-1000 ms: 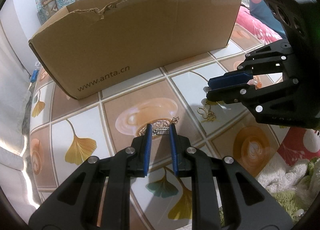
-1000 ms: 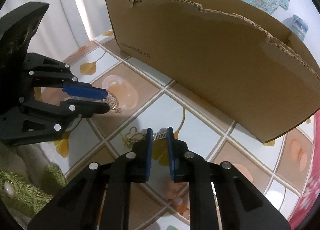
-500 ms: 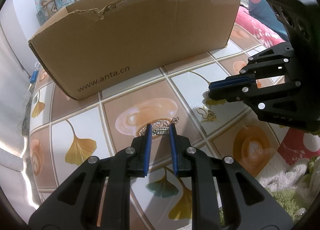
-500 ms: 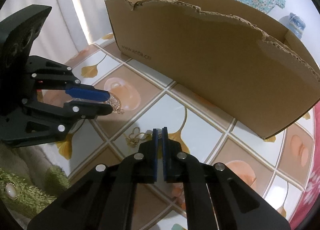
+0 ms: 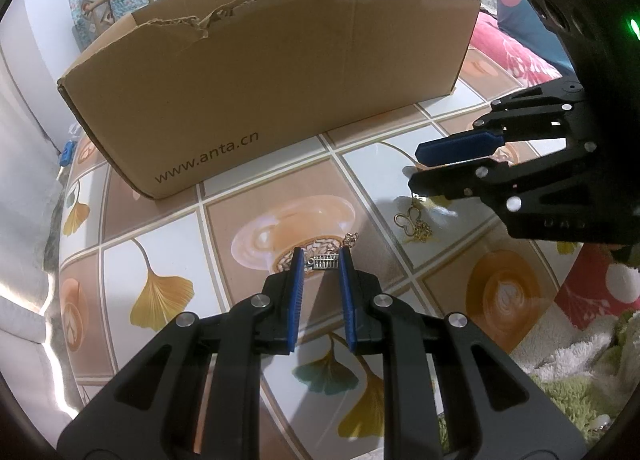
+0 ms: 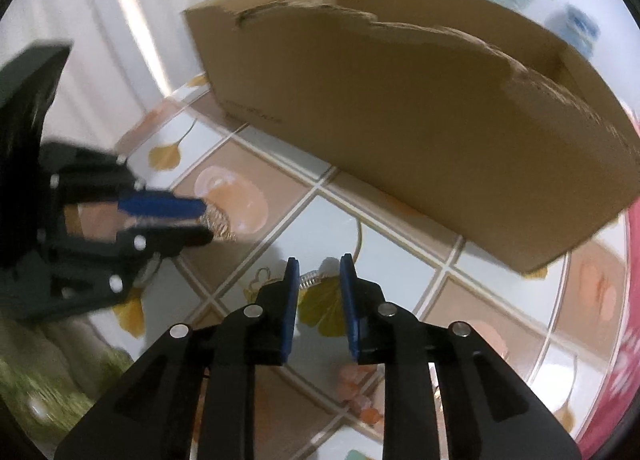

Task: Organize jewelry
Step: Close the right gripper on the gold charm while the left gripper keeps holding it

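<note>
Holding a small silver bar-shaped charm (image 5: 326,261) between its blue pads, the left gripper (image 5: 320,266) hung over the tiled tabletop (image 5: 160,244), its jaws closed on the piece from both ends, a short gold chain end (image 5: 351,238) curling off the charm's far side. To its right, the right gripper (image 5: 416,172) pointed down toward a gold butterfly necklace (image 5: 412,222) that lay loose on a pale tile. Its jaws were opening at that moment. From its own blurred wrist view, a small silvery piece (image 6: 310,279) lay near the inner face of its left pad; whether the pad touched it could not be told, and the right pad stood clear of it.

An open cardboard box (image 5: 280,92) stood along the far side of the table, well apart from both pieces and likely the place they were meant for; nothing of its inside showed.

Done well, the step appeared to call for a steady left grip, since the charm was thin and caught only at its tips, so any twist could let it slip out. The right gripper would probably need to settle squarely over the necklace and close low, on the butterfly or a bunch of chain, not on a single strand, which would likely slide between flat pads. A slow lift would keep the chain from snagging or swinging.
</note>
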Tool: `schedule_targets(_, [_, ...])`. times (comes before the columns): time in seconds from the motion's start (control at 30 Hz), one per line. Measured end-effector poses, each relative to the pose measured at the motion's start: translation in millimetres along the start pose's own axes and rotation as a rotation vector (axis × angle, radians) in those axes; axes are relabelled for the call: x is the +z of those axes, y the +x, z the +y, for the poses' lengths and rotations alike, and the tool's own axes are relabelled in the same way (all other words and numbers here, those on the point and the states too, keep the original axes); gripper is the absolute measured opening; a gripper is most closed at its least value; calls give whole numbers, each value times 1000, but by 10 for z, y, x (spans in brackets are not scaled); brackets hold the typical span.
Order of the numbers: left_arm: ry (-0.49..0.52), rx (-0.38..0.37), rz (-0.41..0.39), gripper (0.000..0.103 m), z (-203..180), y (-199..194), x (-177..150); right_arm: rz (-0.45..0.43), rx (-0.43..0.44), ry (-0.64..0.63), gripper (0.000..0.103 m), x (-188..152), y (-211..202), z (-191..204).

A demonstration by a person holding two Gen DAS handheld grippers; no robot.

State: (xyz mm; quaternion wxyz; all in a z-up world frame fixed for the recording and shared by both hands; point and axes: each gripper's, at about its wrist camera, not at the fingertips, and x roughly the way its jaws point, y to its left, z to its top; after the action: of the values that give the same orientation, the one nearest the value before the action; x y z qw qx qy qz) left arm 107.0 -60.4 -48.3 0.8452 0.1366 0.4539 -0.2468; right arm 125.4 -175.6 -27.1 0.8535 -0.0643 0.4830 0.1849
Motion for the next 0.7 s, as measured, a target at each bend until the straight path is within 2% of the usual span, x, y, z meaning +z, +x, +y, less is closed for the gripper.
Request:
schedule_targets(0.2, [-1, -1, 0, 16, 3, -3, -1, 44, 73, 188, 19, -31, -14, -38])
schedule_targets(0.3, [1, -3, -1, 16, 7, -5, -5, 71, 85, 259, 15, -57, 55, -58])
schedule_targets(0.47, [-3, -2, -1, 17, 11, -4, -7, 48, 75, 339, 14, -17, 99, -117])
schedule_targets(0.57, [-3, -3, -1, 17, 8, -6, -7, 35, 52, 345, 14, 8, 112, -103])
schedule_targets(0.7, [-4, -3, -1, 17, 10, -8, -5, 25, -25, 277, 14, 29, 113, 32])
